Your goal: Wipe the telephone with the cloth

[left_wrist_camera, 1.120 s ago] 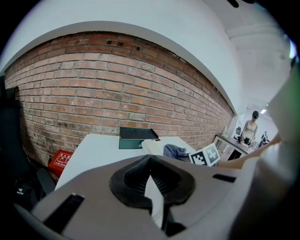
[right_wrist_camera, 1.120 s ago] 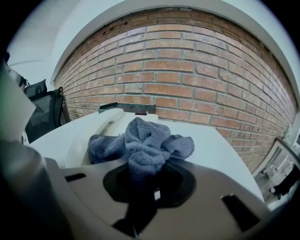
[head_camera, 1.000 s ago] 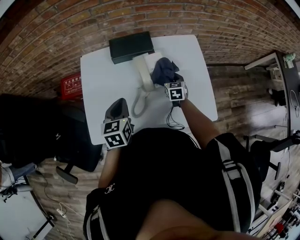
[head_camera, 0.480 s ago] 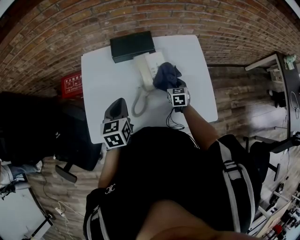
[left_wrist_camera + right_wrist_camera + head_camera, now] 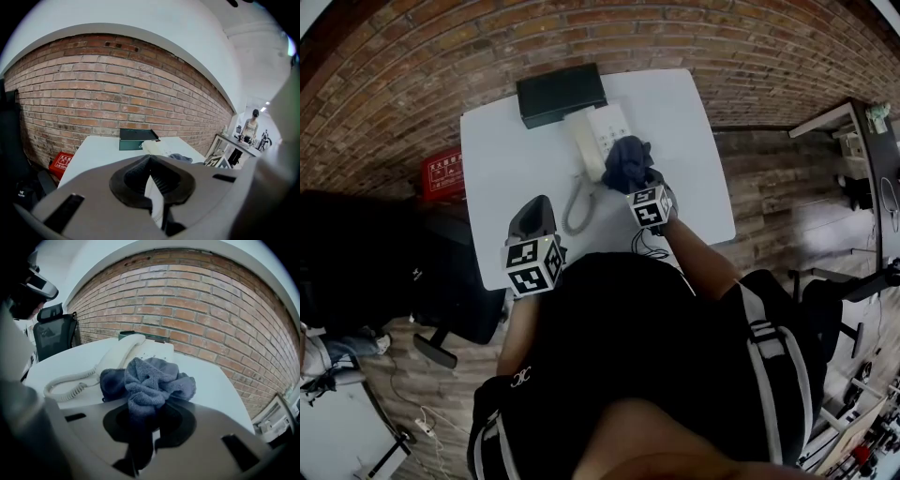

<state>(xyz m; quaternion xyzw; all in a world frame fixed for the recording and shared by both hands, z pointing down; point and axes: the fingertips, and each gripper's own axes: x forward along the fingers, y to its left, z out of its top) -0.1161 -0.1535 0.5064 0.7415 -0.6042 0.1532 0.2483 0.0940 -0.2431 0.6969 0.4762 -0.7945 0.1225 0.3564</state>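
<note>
**Fig.** Your R gripper (image 5: 638, 183) (image 5: 145, 427) is clamped on the cloth (image 5: 628, 161) (image 5: 151, 380). Its jaws are pinched on a dark fold, and the rest of the fabric bunches out ahead of the tips. Your L gripper (image 5: 534, 217) (image 5: 152, 187) hangs over the table's near-left edge, well apart from the phone. Its jaw tips meet, w/ only a thin slit of white showing behind them and nothing held.

(a) Table (image 5: 502, 159) (image 5: 93, 154): white top, set against a brick wall.

(b) Telephone (image 5: 602, 127) (image 5: 157, 351): off-white desk set at the table's centre-rear. The handset (image 5: 584, 148) (image 5: 123, 350) lies in its cradle on the left side. The coiled cord (image 5: 575, 208) (image 5: 65, 386) loops toward you on the tabletop. The keypad is partly visible past the cloth in the right gripper view.

(c) Cloth: grey-blue terry, crumpled into a wad. It sits on the near-right part of the phone body, just beside the handset and touching the set.

(d) Containers: a dark green flat box (image 5: 562, 94) (image 5: 136, 139) stands at the rear edge, just behind the phone; contents can't be made out. A red box (image 5: 442, 171) (image 5: 60, 161) sits on the floor left of the table; its inside is not visible.
</note>
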